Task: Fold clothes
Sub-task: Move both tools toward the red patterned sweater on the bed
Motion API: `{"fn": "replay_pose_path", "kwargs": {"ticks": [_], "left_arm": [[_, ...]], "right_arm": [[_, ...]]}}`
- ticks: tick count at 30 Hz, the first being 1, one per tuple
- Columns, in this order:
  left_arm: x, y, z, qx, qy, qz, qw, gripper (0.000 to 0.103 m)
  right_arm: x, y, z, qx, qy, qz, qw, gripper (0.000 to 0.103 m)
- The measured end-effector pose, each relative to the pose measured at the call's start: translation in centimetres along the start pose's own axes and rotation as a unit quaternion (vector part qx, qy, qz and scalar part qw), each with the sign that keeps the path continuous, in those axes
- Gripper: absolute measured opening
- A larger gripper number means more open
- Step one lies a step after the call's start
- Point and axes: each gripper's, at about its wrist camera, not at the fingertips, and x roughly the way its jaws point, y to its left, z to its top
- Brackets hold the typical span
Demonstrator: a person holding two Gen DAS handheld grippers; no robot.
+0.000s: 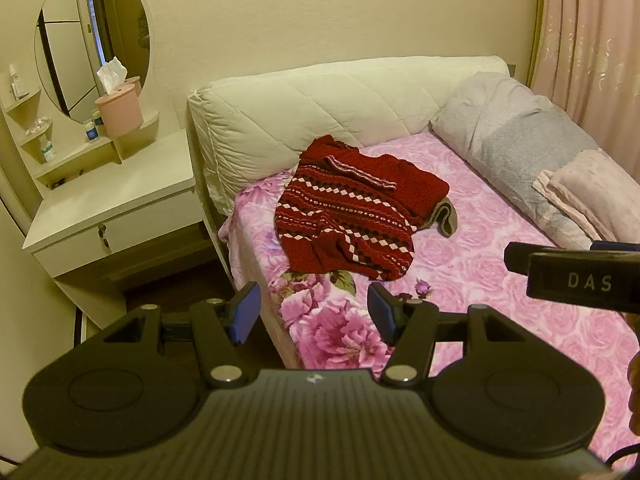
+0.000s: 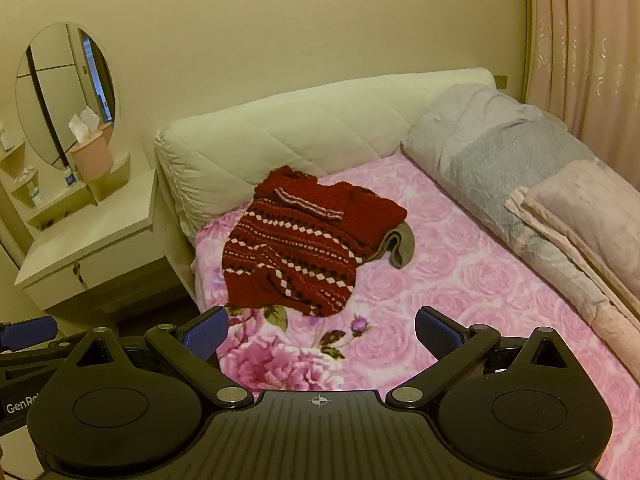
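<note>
Sweater: a dark red knitted sweater [image 1: 352, 208] with white diamond bands lies crumpled on the bed, toward 12 o'clock from both grippers and near the padded headboard [image 1: 320, 108].
Sweater axis: its long axis runs from about 11 o'clock, at the headboard end, down to about 5 o'clock, where the loose edge points toward the grippers; which end is the neck I cannot tell.
Under it: a grey-green garment [image 1: 446, 216] sticks out from beneath the sweater's edge at 3 o'clock, touching it.
Bed cover: pink rose-print sheet [image 1: 500, 280], with a large peony print just in front of the fingers.
Left gripper [image 1: 314, 312]: released, the 2 blue pads [image 1: 246, 312] spread apart, hovering over the bed's near edge, clear of the sweater.
Right gripper [image 2: 322, 334]: released, jaws wide, nothing between them, above the sheet and apart from the sweater.
At 2 o'clock: a rolled grey quilt [image 1: 520, 148] with a folded pink blanket [image 1: 600, 192] on it, beside the curtain [image 1: 592, 32].
At 10 o'clock: a white dressing table [image 1: 112, 208] with an oval mirror [image 1: 92, 40] and a pink tissue holder [image 1: 119, 110].
</note>
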Motion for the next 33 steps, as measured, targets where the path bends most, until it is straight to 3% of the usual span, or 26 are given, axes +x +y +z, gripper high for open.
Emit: {"fn": "replay_pose_path", "kwargs": {"ticks": [20, 33], "left_arm": [[2.2, 0.1, 1.7, 0.023, 0.009, -0.017, 0.9995, 0.055], [7.3, 1.1, 4.5, 0.044, 0.026, -0.034, 0.9981, 0.055]], "right_arm": [[0.2, -1.1, 0.4, 0.026, -0.007, -0.021, 0.999, 0.102], [4.7, -0.8, 2.7, 0.043, 0.001, -0.030, 0.999, 0.102]]}}
